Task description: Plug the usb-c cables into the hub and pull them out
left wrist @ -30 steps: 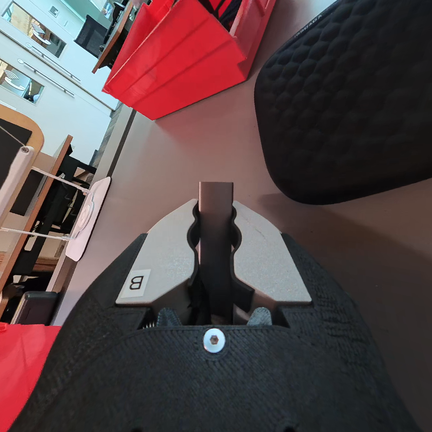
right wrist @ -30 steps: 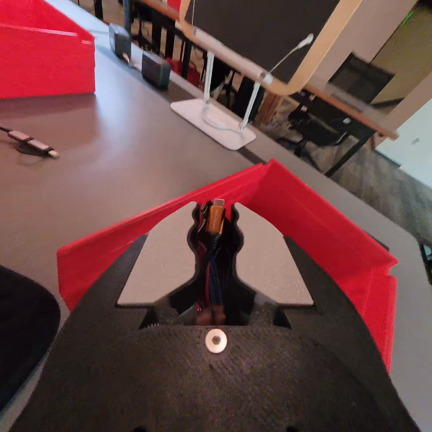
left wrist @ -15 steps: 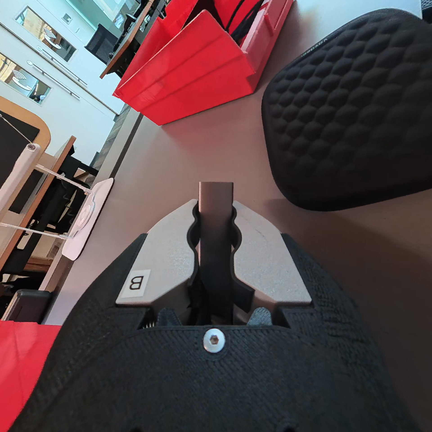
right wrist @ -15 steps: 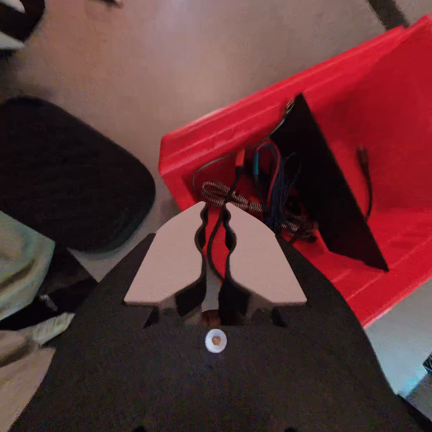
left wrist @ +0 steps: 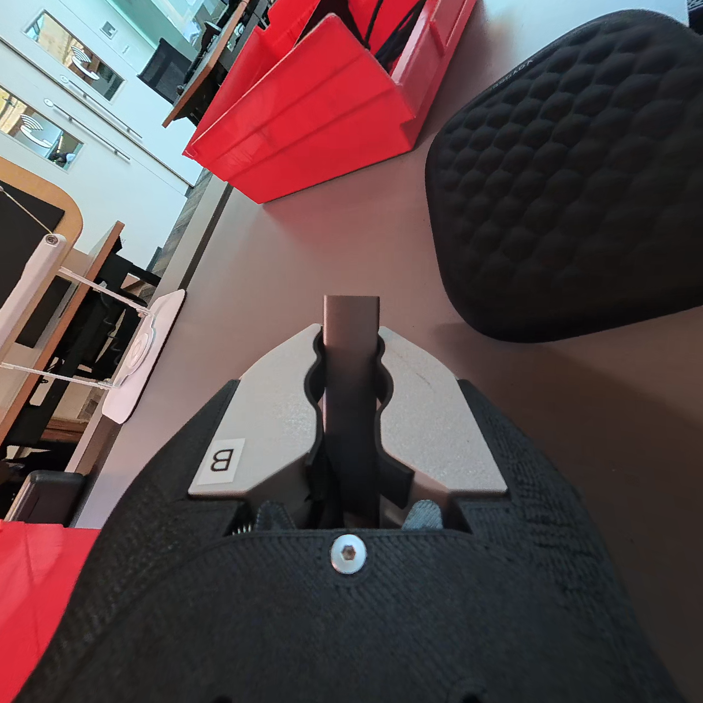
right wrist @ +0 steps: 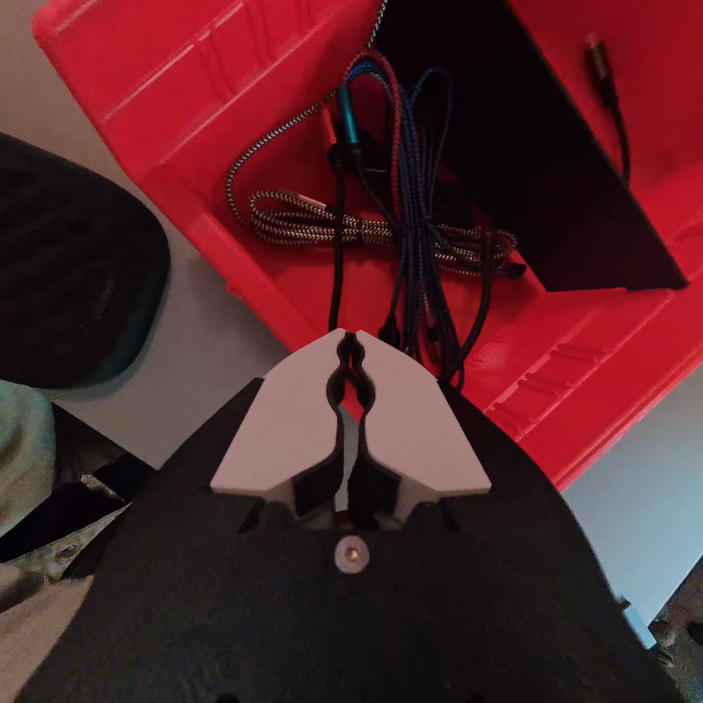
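My left gripper (left wrist: 350,336) is shut on a dark grey bar-shaped hub (left wrist: 350,315), whose end sticks out past the fingertips above the brown table (left wrist: 304,247). My right gripper (right wrist: 350,334) hangs over an open red bin (right wrist: 171,95), its jaws closed on a thin black cable (right wrist: 336,266) that runs up to a teal plug (right wrist: 348,121). In the bin lie a coiled striped braided cable (right wrist: 342,228) and a blue and red braided bundle (right wrist: 414,190), with loose ends hanging beside my right finger.
A black divider panel (right wrist: 532,152) stands in the bin. A black quilted cushion (left wrist: 570,190) lies on the table, and it also shows in the right wrist view (right wrist: 76,266). A red bin (left wrist: 323,125) sits at the far edge, and a white stand base (left wrist: 144,353) at the left.
My right gripper swung down over the bin, let go of the orange-plug cable bundle, and closed on a thin black cable. My left gripper, still holding the hub, shifted slightly.
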Demonstrator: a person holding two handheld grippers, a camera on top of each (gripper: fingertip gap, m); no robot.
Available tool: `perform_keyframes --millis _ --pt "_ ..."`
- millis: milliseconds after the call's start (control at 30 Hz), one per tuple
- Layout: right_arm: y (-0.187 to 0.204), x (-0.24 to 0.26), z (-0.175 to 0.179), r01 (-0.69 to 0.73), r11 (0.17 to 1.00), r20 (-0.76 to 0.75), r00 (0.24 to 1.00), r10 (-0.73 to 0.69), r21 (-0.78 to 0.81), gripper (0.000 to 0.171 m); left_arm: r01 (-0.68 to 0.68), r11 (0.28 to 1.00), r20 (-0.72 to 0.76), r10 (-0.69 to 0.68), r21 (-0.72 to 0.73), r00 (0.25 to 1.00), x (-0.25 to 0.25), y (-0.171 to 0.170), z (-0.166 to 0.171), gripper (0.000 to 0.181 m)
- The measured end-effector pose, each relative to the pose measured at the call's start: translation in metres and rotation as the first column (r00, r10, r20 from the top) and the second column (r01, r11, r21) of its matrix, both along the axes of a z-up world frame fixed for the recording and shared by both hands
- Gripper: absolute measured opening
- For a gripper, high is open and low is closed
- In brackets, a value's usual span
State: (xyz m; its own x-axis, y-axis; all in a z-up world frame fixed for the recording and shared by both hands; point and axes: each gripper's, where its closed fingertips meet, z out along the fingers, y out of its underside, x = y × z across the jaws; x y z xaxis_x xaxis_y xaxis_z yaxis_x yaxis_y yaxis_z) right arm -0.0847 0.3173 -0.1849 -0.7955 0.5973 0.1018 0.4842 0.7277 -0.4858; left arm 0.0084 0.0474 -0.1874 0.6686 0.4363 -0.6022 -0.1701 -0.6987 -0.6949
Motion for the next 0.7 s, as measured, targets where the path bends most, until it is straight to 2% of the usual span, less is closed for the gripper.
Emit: perform_keyframes --millis 33,167,233,367,467,533,567,633,700 --pt "0.001 -0.003 -0.003 0.017 1.0 0.009 1.0 -0.017 -0.001 0.0 -0.001 1.0 0.002 0.001 -0.002 1.0 0.0 0.0 0.0 0.023" --pt "0.006 -0.016 -0.017 0.086 0.996 0.06 0.994 -0.088 0.025 0.005 -0.003 1.0 0.004 0.003 0.006 1.0 0.0 0.0 0.001 0.023" --pt "0.0 -0.02 -0.013 0.075 0.997 0.012 0.997 -0.076 0.021 0.008 -0.007 0.999 0.003 0.007 0.037 1.0 -0.001 -0.001 0.005 0.022" --pt "-0.023 -0.029 0.038 0.064 0.986 -0.256 0.961 -0.102 -0.154 0.028 -0.036 0.974 -0.04 0.046 0.224 0.998 -0.004 -0.01 0.032 0.022" --pt "-0.047 -0.019 0.085 -0.006 0.949 -0.459 0.876 -0.148 -0.316 0.044 -0.033 0.897 -0.089 0.08 0.44 0.993 -0.004 -0.024 0.064 0.022" --pt "-0.07 -0.001 0.11 -0.125 0.913 -0.588 0.797 -0.14 -0.388 0.049 -0.004 0.785 -0.104 0.087 0.619 0.991 -0.001 -0.036 0.09 0.022" --pt "-0.085 0.01 0.12 -0.201 0.886 -0.646 0.751 -0.134 -0.417 0.051 0.019 0.701 -0.108 0.083 0.712 0.991 0.002 -0.043 0.105 0.022" --pt "-0.122 0.036 0.129 -0.358 0.816 -0.718 0.689 -0.098 -0.454 0.052 0.08 0.488 -0.119 0.049 0.869 0.992 0.009 -0.06 0.132 0.022" --pt "-0.164 0.061 0.123 -0.455 0.742 -0.727 0.683 -0.063 -0.492 0.044 0.131 0.232 -0.127 -0.031 0.964 0.991 0.017 -0.075 0.154 0.022"
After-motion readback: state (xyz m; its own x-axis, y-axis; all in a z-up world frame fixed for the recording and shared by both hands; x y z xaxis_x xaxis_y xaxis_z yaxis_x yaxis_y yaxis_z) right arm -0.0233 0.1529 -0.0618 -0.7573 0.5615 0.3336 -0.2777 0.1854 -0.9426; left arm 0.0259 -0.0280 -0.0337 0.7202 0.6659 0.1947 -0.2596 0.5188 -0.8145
